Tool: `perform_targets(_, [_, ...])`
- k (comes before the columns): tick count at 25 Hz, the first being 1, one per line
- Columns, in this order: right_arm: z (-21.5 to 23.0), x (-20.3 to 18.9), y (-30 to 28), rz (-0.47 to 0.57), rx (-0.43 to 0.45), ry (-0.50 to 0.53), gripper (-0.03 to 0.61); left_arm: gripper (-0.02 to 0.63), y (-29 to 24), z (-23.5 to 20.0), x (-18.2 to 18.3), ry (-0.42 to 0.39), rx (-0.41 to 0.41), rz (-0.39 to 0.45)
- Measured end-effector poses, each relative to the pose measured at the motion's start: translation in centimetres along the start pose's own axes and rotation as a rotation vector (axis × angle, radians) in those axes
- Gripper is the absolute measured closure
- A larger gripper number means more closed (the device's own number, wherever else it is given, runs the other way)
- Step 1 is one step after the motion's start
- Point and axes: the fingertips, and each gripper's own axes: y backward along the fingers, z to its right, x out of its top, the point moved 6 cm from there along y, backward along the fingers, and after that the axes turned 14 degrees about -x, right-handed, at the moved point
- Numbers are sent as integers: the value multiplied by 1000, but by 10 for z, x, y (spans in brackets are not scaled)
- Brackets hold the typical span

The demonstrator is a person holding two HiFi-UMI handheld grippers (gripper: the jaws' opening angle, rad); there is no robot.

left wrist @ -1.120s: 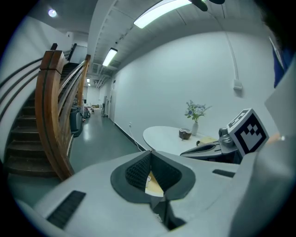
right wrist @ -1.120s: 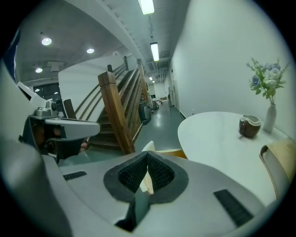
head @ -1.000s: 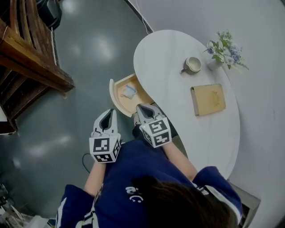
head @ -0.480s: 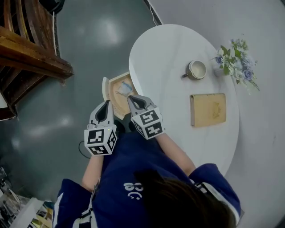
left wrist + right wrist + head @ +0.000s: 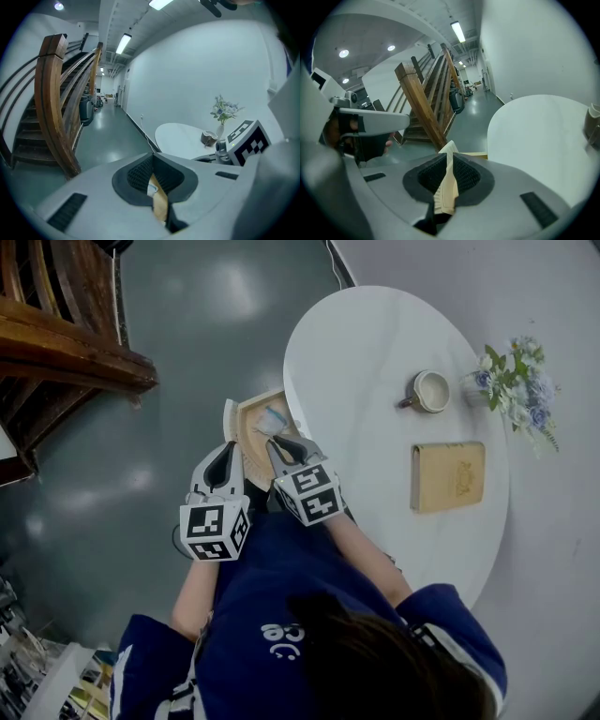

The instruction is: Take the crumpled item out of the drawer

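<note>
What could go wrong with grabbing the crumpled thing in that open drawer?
The right tool, its jaws just opening with nothing between them, sits close to the light wooden drawer and might knock its rim. The small white-and-blue crumpled item could slip from a shallow pinch.

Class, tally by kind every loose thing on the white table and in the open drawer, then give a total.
Mug: 1
Tan book: 1
Vase of flowers: 1
Crumpled item, in the drawer: 1
Total: 4
</note>
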Motion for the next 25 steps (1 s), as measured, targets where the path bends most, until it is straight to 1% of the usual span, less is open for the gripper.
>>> perform_targets(4, [-9, -3, -23, -51, 6, 34, 503, 609, 4, -12, 1, 3, 13, -4])
perform_targets(6, [-13, -5, -34, -74, 13, 54, 477, 609, 6, -18, -2, 7, 28, -11])
perform_targets(9, [-20, -11, -53, -114, 20, 82, 460, 609, 13, -32, -8, 35, 65, -18])
perform_targets(13, [-26, -19, -77, -164, 43, 127, 421, 609, 24, -48, -15, 66, 113, -26])
perform_targets(17, [-26, -33, -103, -213, 28, 193, 416, 609, 32, -59, -22, 87, 154, -44])
perform_targets(21, [-20, -52, -133, -271, 5, 213, 411, 609, 36, -70, -30, 107, 172, -61])
perform_targets(25, [-12, -72, -157, -346, -14, 263, 410, 609, 40, -79, -43, 120, 189, -92])
